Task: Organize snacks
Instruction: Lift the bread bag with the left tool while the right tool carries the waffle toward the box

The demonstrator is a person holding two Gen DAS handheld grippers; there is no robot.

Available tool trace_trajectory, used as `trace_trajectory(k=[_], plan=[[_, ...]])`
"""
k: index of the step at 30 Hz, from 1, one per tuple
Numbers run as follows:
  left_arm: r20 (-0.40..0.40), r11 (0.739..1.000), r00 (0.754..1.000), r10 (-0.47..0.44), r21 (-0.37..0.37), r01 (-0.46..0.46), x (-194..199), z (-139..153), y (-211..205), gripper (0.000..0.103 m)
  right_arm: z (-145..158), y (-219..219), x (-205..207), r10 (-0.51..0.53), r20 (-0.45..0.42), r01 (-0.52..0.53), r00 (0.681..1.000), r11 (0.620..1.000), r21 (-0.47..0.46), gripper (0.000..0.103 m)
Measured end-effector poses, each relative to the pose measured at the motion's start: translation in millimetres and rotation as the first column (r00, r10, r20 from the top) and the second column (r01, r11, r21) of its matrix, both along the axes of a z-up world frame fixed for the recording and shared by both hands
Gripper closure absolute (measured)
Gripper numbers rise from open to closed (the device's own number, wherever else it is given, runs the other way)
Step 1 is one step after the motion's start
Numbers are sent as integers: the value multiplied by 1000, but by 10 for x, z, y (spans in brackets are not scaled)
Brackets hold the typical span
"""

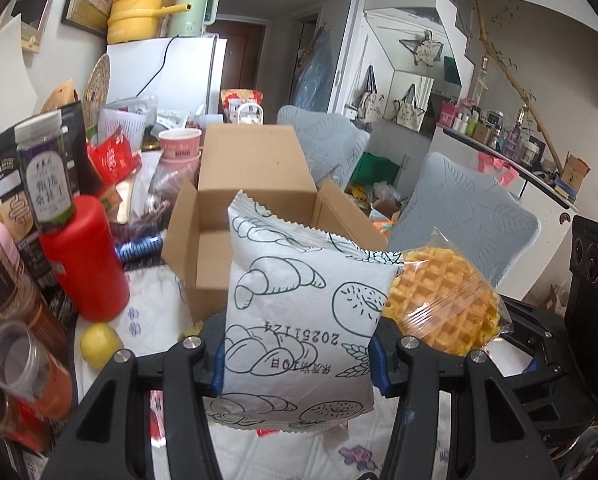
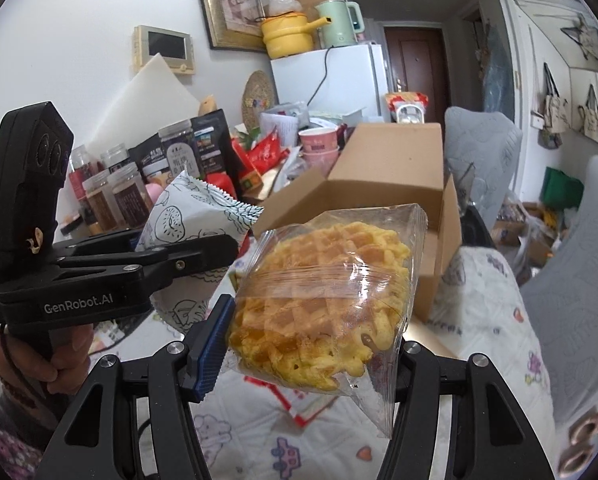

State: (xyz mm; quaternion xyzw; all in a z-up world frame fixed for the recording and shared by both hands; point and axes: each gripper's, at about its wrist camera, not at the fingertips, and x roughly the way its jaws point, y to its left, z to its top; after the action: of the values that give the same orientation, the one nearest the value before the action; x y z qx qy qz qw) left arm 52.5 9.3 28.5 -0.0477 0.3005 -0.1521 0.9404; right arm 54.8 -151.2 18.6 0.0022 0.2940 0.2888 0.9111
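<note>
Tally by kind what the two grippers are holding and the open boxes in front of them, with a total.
White sealed snack packet printed with bread drawings, in the left gripper: 1
Clear-wrapped golden waffle, in the right gripper: 1
Open brown cardboard box: 1
Total: 3

The white bread bag (image 1: 299, 320) has the number "20251124" printed on it upside down, the black left claw (image 2: 187, 256) says "GenRobot.AI" in white letters on its side, and the yellow pot (image 1: 133, 18) shows the letters "ooker".
</note>
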Motion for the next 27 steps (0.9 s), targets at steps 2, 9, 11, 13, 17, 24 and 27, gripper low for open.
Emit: trace_trajectory(k=[2, 9, 11, 13, 17, 24, 27], plan=[[18, 1000, 1000, 5, 4, -5, 62, 60, 3, 51, 49, 13, 74, 6, 10, -6, 1000, 1000, 5, 43], [62, 1000, 998, 19, 18, -21, 335, 214, 25, 51, 209, 49, 348, -5, 55, 5, 998, 1000, -5, 43], [72, 999, 997, 27, 17, -29, 434, 247, 40, 51, 250, 56, 432, -8, 66, 9, 998, 1000, -6, 43], [73, 999, 997, 32, 15, -33, 543, 266, 55, 51, 283, 63, 535, -17, 78, 18, 997, 1000, -10, 43], [73, 999, 996, 42, 14, -43, 789, 273, 104, 51, 304, 71, 735, -31, 87, 33, 996, 999, -16, 43], [70, 997, 995, 69, 26, -71, 1214, 278, 117, 51, 305, 110, 1111, -45, 97, 48, 994, 998, -32, 43], [68, 996, 995, 76, 33, -78, 1395, 257, 91, 51, 301, 135, 1289, -50, 97, 54, 994, 998, -42, 43]])
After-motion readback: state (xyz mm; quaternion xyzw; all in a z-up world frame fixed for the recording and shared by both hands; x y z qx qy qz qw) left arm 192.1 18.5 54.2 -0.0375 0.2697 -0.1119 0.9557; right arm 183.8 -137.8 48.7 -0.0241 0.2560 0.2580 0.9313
